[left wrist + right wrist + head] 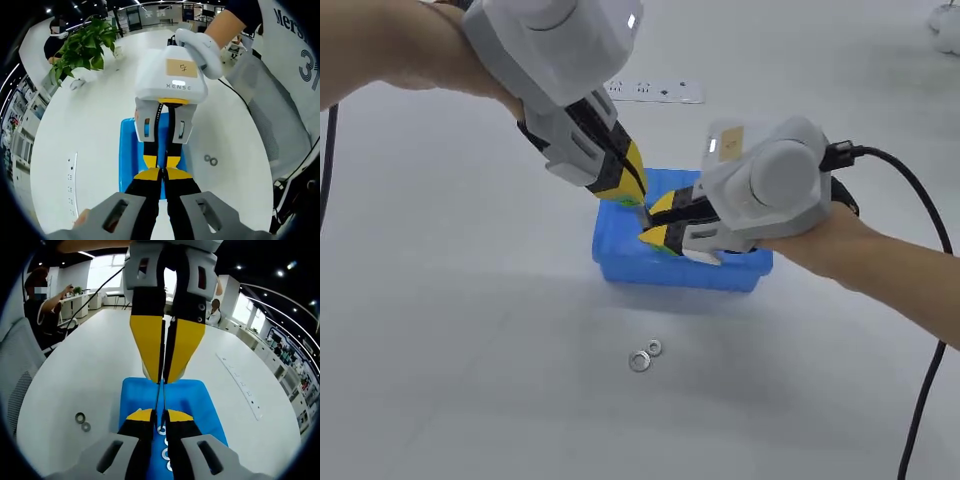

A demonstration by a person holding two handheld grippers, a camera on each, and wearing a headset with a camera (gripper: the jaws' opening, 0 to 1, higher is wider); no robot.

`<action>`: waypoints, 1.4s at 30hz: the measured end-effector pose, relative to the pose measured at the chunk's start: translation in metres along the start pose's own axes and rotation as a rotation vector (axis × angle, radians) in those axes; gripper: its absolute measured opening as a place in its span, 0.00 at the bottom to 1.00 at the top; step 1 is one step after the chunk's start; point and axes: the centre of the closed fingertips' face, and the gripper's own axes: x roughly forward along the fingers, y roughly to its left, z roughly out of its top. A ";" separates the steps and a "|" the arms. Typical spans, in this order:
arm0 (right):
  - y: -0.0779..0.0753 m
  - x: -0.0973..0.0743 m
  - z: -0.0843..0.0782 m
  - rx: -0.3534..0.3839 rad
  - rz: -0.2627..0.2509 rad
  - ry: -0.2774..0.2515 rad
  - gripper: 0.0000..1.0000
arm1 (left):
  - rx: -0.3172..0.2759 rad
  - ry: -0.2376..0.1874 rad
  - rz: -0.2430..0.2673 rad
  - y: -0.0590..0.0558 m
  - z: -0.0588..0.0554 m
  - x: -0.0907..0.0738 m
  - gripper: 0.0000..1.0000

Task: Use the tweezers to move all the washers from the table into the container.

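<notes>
Two washers (640,361) lie just beside each other on the counter (440,330), on the near side of my grippers and apart from the container (620,262); in the right gripper view they sit off to the left of my jaws. Three more washers (165,454) that I can count are inside the blue container, one straight under the tips of my right gripper (160,416) and two lower between its jaws. One pair of tweezers (161,390) runs as a thin dark line from between the yellow pads of my left gripper (638,195) down to the tips of the right one. My left gripper's jaws are squeezed narrow on the tweezers. My right gripper's jaws are almost together, with a sliver of gap where the tweezers end; whether they pinch them I cannot tell. Both grippers meet tip to tip over the container. One power strip (655,92) lies on the counter beyond the left gripper.
</notes>
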 end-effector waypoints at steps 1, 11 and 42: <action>0.000 0.000 0.000 -0.001 -0.003 0.004 0.10 | -0.001 0.000 0.000 0.001 -0.001 0.000 0.06; 0.000 -0.006 0.002 0.015 -0.010 0.006 0.11 | 0.006 0.002 0.005 0.001 0.005 -0.001 0.06; 0.039 -0.055 0.055 -0.096 -0.028 -0.036 0.10 | 0.139 0.045 0.059 -0.046 0.050 -0.048 0.06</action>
